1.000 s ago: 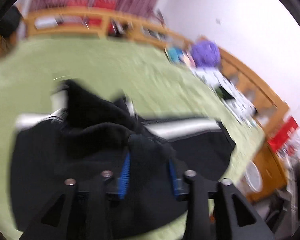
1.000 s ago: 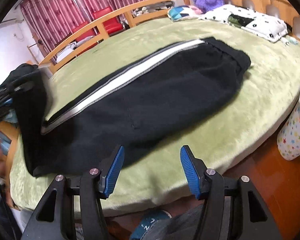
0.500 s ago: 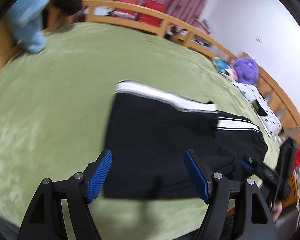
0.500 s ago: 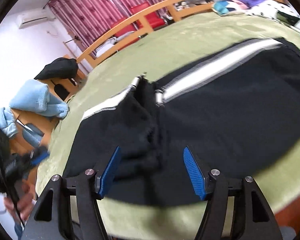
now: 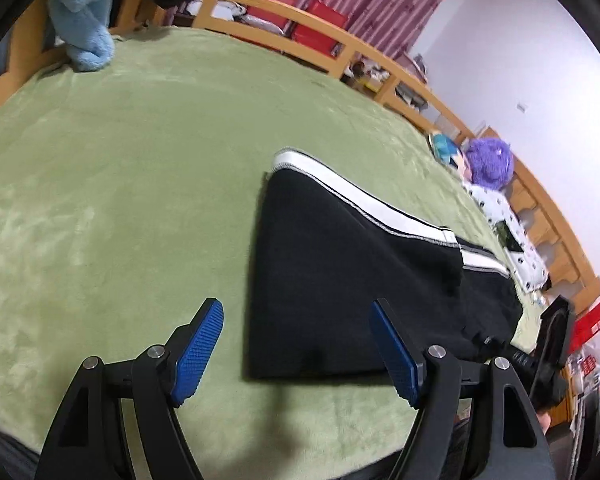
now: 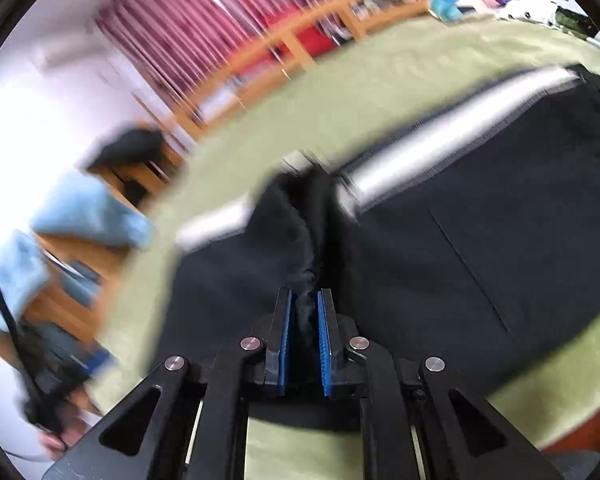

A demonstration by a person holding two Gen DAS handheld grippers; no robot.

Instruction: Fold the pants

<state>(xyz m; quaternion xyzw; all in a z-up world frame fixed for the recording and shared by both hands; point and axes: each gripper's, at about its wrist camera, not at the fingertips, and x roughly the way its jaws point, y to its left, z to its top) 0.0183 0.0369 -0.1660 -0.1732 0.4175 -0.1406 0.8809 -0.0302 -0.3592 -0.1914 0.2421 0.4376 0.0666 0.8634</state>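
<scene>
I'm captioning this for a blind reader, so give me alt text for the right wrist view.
The right gripper is shut on a bunched fold of black pants with a white side stripe, lying on a green bed. The picture is motion-blurred; red curtains hang behind.

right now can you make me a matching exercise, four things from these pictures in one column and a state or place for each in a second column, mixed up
Things:
1. left gripper
2. right gripper
3. blue towel
4. purple plush toy

States or places:
a. shut on a bunched fold of the pants
b. hanging over the wooden bed rail at the far corner of the bed
c. open, holding nothing, above the green blanket
d. sitting by the spotted pillow

Pairs: 1-c, 2-a, 3-b, 4-d
</scene>
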